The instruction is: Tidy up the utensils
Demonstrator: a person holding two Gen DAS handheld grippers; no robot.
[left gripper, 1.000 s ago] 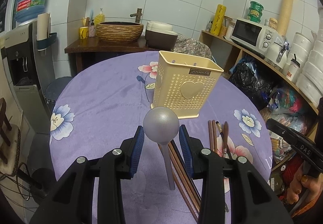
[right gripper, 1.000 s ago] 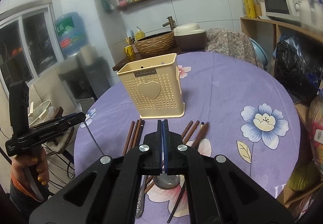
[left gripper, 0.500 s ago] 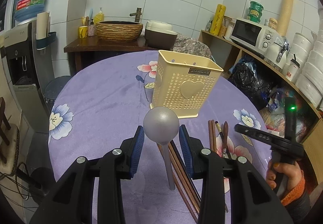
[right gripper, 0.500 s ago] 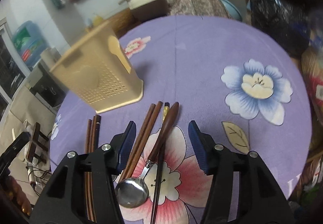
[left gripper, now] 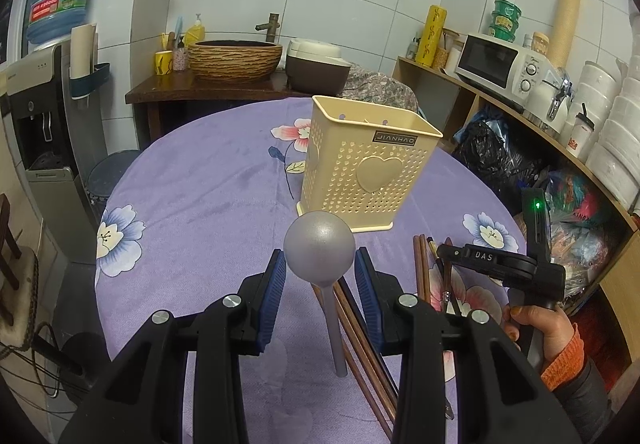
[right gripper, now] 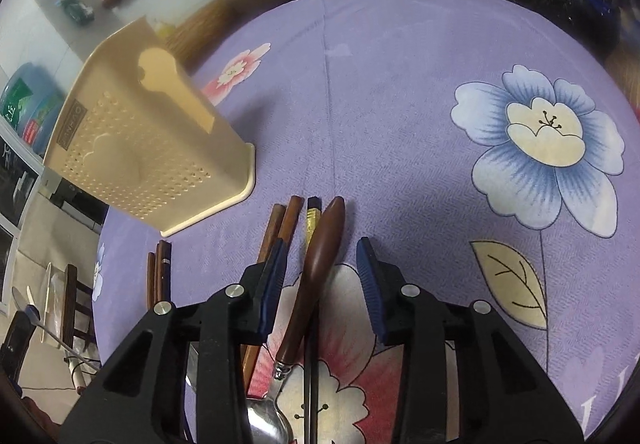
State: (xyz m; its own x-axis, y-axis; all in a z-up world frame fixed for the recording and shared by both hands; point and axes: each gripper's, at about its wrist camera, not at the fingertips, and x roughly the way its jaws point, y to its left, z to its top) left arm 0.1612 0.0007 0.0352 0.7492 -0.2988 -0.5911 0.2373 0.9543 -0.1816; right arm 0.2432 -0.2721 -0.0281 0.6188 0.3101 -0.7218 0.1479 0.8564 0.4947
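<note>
Lying on the purple tablecloth (right gripper: 400, 91), the brown-handled spoon (right gripper: 320, 264) runs lengthwise between the right gripper (right gripper: 322, 276) pads, handle tip toward the cream utensil holder (right gripper: 152, 147); jaws closing, not yet touching. The left gripper (left gripper: 320, 276) clamps a grey ladle (left gripper: 319, 246).

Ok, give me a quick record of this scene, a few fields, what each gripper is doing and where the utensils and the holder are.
left gripper: holds a grey ladle, bowl between its pads
right gripper: jaws closing around the wooden-handled spoon, not yet pressing
holder: cream perforated caddy, upright on the purple tablecloth
loose utensils: brown chopsticks lying beside the spoon
</note>
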